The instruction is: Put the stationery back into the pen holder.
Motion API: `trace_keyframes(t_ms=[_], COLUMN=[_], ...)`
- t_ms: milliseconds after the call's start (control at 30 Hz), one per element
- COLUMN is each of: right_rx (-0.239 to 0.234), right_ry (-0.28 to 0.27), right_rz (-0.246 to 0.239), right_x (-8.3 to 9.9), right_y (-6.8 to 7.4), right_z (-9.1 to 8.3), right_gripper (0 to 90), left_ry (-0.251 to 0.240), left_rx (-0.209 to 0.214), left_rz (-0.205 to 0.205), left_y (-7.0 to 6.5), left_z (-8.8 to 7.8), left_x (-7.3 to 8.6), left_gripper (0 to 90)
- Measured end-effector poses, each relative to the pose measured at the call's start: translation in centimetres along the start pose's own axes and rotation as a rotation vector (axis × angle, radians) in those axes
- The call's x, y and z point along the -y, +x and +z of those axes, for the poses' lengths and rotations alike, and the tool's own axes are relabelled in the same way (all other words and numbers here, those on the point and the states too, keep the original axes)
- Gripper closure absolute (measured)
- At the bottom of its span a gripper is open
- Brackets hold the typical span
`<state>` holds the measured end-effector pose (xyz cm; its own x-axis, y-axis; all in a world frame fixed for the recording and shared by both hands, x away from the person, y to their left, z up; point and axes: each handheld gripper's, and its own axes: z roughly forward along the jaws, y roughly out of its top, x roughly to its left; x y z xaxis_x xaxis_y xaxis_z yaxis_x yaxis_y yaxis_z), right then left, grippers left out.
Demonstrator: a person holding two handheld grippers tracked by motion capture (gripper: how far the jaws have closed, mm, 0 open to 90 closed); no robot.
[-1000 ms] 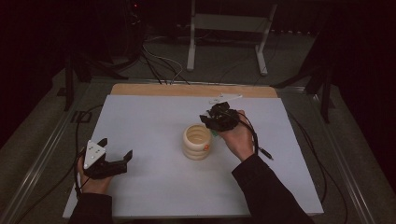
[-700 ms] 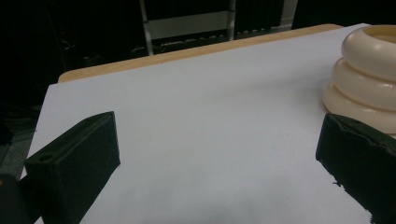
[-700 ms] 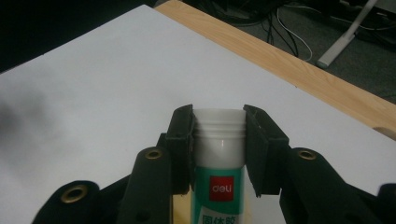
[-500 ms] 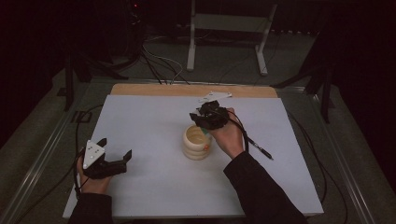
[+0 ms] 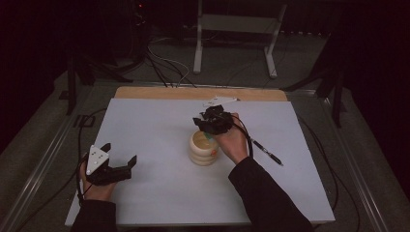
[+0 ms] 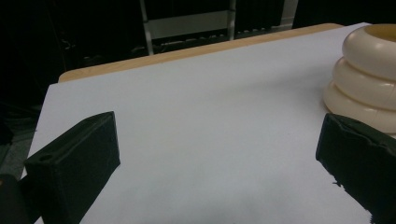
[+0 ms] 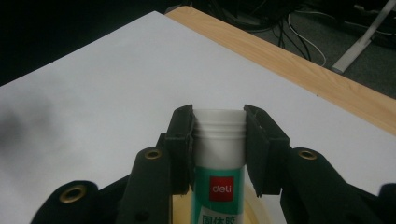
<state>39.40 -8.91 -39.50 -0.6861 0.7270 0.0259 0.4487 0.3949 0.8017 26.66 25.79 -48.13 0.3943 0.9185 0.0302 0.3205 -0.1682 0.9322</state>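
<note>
Left gripper [image 5: 118, 166]: near desk [image 5: 145, 125] edge, jaws released, wide apart, nothing between. Ribbed cream holder [image 5: 203, 148]: mid-desk, upright. Right gripper [image 5: 205, 123]: above holder's far rim, jaws clenched on a glue stick [image 7: 219, 163], its lower end over the holder's mouth. Black pen [image 5: 266, 152]: right of holder, lying flat.
</note>
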Motion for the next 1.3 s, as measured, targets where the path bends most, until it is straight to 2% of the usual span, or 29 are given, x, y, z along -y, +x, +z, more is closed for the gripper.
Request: trace_keyframes(t_ms=[533, 1300], right_rx=[-0.016, -0.033], right_ry=[0.034, 0.071], right_rz=[-0.009, -0.009], right_x=[0.7, 2.6], right_y=[0.2, 0.2], right_z=[0.7, 0.7], right_gripper=[65.1, 64.8], left_ry=[0.0, -0.001], left_rx=[-0.002, 0.0], left_rz=[0.0, -0.002], left_y=[0.0, 0.0], left_z=[-0.1, 0.0], left_x=[0.0, 0.0], left_gripper=[0.1, 0.1])
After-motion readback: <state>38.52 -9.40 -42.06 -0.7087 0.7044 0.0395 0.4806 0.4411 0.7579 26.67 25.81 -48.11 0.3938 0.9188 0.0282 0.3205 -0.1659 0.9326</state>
